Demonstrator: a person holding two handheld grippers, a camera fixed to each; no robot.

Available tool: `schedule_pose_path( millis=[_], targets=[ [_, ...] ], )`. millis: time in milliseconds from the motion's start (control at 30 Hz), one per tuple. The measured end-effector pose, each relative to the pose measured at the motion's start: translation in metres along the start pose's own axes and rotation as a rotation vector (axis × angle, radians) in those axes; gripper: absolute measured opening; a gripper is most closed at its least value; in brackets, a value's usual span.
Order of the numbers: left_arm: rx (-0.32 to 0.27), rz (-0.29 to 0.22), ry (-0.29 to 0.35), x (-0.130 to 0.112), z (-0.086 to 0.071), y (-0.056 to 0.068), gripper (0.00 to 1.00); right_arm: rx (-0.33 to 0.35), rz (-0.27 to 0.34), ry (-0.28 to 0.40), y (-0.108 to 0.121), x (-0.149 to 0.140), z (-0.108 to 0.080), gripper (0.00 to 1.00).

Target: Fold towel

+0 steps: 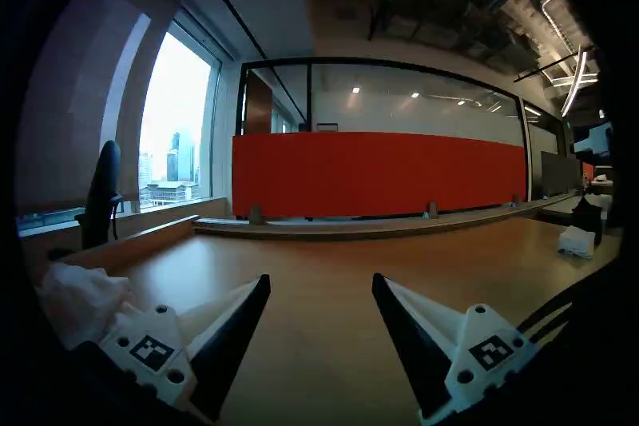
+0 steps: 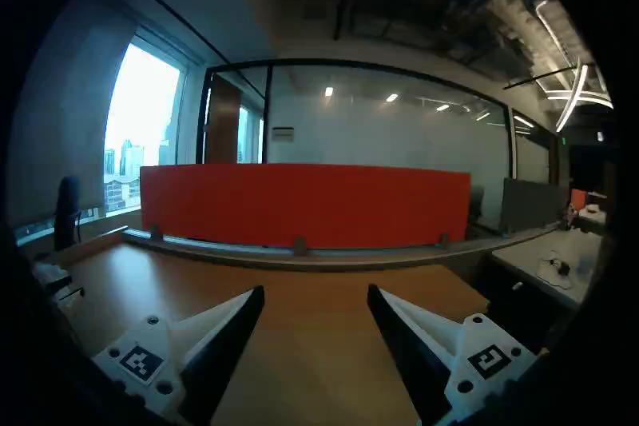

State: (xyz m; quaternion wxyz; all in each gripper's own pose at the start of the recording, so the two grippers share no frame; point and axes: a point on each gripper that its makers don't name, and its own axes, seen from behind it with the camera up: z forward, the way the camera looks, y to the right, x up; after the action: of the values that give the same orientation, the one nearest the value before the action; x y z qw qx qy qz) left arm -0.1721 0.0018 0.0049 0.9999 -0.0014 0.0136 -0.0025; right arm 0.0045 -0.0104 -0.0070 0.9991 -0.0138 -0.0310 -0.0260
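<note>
- The brown desk point(image 1: 335, 258) is spreading wide under both grippers.
- The red screen point(image 1: 375, 174) is standing along its far edge.
- The window point(image 1: 172, 138) is glowing at the far left.
- The white towel point(image 1: 80, 302) is lying crumpled at the near left, just beside the left gripper point(image 1: 320, 276).
- The left gripper is hovering with jaws wide apart, holding nothing.
- The right gripper point(image 2: 315, 288) is doing the same.

wooden desk point(image 1: 335, 266) | crumpled white cloth point(image 1: 80, 298) at left; white bundle point(image 1: 577, 242) right

Smooth wooden desk point(image 1: 319, 266) — faint sheen, matt red partition point(image 1: 375, 174), crumpled white cloth point(image 1: 80, 302)
</note>
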Motion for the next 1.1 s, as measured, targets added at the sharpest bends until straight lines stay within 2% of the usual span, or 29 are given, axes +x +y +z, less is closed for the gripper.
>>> schedule_pose_path(
  millis=[400,667,900,1100],
  targets=[
    [-0.005,0.001,0.003,0.001,0.001,0.004,0.94,0.010,0.028,0.045,0.011,-0.009,0.005,1.00],
    [-0.004,0.001,0.003,0.000,0.001,0.005,0.94,0.013,0.055,0.063,0.017,-0.043,0.015,1.00],
    [0.008,0.001,0.003,0.000,0.001,0.000,0.95,0.014,0.040,0.097,0.021,-0.059,0.017,1.00],
    [-0.006,0.001,0.003,0.000,0.000,0.005,0.94,0.025,0.050,0.098,0.022,-0.076,0.017,1.00]
  ],
)
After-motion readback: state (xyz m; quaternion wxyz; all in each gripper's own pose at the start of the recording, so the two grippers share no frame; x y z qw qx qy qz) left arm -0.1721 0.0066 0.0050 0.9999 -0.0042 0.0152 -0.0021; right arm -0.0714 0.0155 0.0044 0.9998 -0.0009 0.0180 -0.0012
